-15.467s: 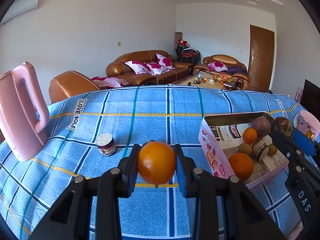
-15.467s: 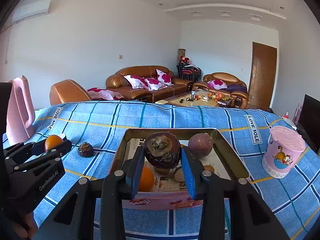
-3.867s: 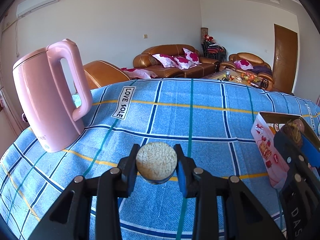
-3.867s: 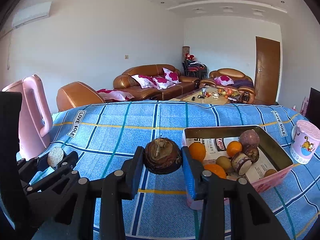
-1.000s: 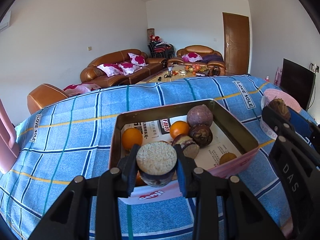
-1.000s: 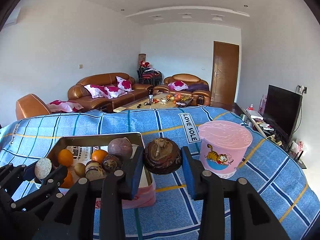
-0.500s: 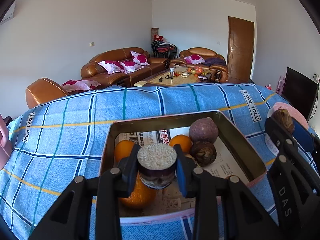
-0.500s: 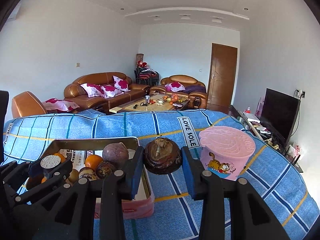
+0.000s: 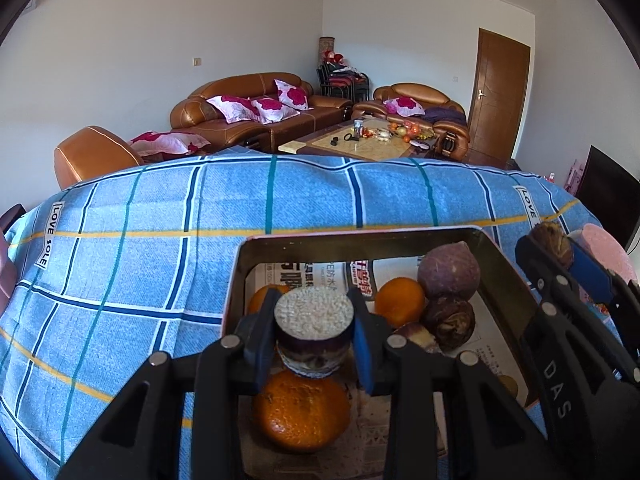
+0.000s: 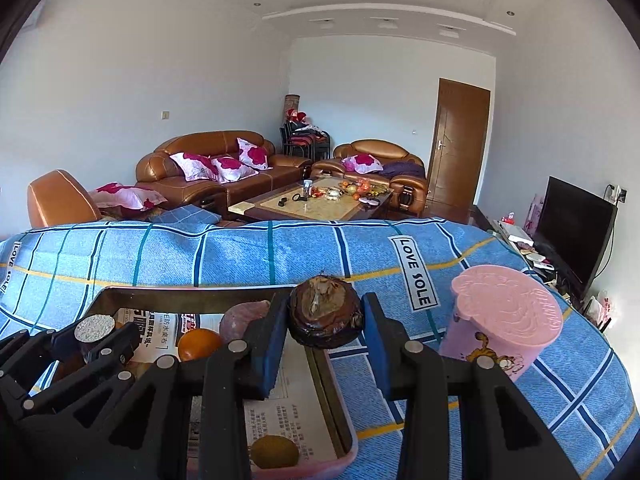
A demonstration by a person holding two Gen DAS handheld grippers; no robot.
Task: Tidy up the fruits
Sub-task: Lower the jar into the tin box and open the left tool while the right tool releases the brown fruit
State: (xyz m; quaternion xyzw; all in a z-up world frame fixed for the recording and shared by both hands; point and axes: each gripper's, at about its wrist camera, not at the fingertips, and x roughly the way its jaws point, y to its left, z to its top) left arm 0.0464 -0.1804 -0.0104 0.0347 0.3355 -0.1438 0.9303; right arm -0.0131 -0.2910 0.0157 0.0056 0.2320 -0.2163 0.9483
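Note:
My left gripper (image 9: 314, 334) is shut on a cut purple fruit half (image 9: 314, 328) with a pale grainy face, held above the fruit box (image 9: 360, 238). Inside the box lie oranges (image 9: 300, 412), a round purple fruit (image 9: 448, 270) and a dark wrinkled fruit (image 9: 450, 322) on newspaper. My right gripper (image 10: 325, 330) is shut on a dark brown wrinkled fruit (image 10: 325, 322), just over the box's right wall (image 10: 328, 396). The left gripper (image 10: 98, 334) shows at the lower left of the right wrist view; the right gripper (image 9: 554, 252) shows at the right of the left wrist view.
A pink lidded cup (image 10: 504, 320) with a cartoon cat stands right of the box. The blue checked cloth (image 9: 160, 240) covers the table. Beyond it are brown sofas (image 10: 216, 168), a coffee table (image 10: 316, 200) and a TV (image 10: 572, 228) at the right.
Both grippers have moved left over the cloth with their fruits. The left one now hangs over the box's inside instead of its front wall; the right one has come over the box's right wall.

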